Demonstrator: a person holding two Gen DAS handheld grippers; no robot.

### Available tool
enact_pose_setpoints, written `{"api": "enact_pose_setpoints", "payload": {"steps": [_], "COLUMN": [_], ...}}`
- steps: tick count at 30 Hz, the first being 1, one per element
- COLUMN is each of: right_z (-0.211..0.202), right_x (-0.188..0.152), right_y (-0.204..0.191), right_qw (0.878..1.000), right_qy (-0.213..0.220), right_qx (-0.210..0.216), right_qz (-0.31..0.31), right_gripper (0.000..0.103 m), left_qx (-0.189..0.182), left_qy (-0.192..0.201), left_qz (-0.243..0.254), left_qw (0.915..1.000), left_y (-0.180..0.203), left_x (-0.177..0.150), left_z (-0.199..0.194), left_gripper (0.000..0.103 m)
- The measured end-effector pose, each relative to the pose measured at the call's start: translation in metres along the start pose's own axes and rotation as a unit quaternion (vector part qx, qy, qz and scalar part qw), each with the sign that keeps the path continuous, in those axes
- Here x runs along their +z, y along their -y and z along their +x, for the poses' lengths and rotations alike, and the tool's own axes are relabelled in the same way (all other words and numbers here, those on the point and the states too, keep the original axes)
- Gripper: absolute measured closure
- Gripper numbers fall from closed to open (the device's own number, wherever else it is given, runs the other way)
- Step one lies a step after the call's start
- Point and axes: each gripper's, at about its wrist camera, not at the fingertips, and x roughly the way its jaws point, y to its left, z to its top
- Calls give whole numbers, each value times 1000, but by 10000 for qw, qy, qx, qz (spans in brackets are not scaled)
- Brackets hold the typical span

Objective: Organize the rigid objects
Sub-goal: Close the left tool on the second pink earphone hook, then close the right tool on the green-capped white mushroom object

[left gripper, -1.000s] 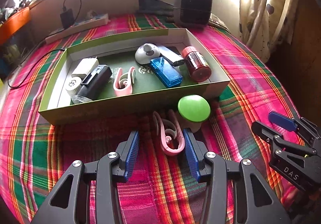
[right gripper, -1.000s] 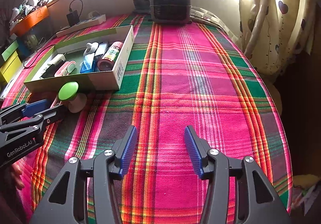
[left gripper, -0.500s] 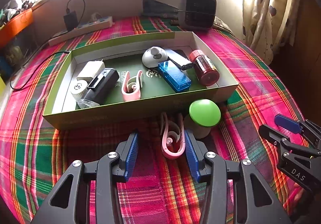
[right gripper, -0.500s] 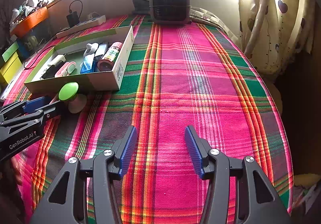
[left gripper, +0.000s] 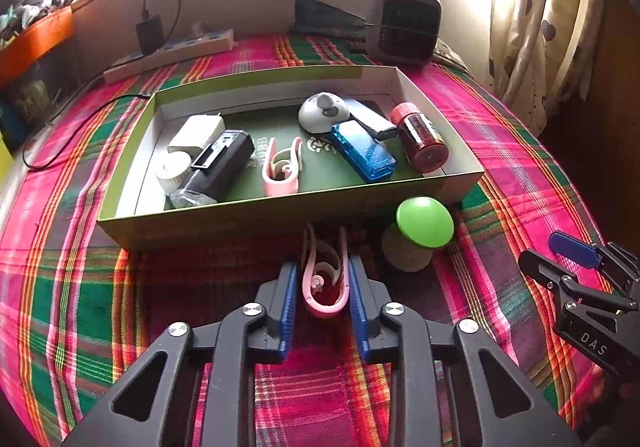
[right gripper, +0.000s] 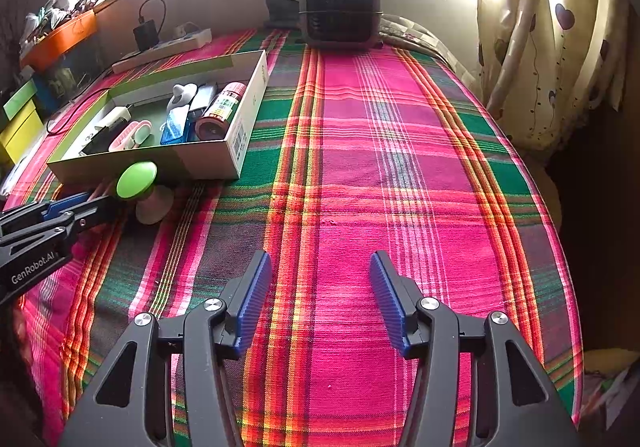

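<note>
While our left gripper [left gripper: 323, 279] clamps the pink plastic clip [left gripper: 323, 279] on the plaid cloth [left gripper: 100, 287], right gripper [right gripper: 320, 299] idle, agape; next, lift into green cardboard box [left gripper: 256, 219].

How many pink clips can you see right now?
2. One pink clip lies in the green box; the other pink clip lies on the cloth in front of it, between the left gripper's fingers. Others may be hidden.

The left gripper [right gripper: 76, 207] hides most of the pink clip [right gripper: 105, 189] in the right wrist view.
</note>
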Motion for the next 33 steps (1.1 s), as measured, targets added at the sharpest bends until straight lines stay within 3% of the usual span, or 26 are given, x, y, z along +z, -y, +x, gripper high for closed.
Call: {"api": "enact_pose_setpoints", "payload": {"steps": [9, 23, 33], "right_z": [-2, -9, 13], "right_x": [-1, 15, 27], "right_y": [-5, -68, -94], "right_qw": [10000, 9928, 9917], "right_qy": [2, 271, 76], "right_qx": [68, 1002, 1048], "right_qz": [-14, -595, -739], "right_gripper": [50, 51, 50], "left_qx": [60, 155, 131], "left_qy": [20, 25, 60], "left_qz": [-155, -385, -477], "left_qw": [9999, 9991, 9988], "left_y": [-17, -43, -54], "left_x": [-11, -18, -20], "left_z": [-9, -17, -19], "left_gripper": [81, 81, 81]}}
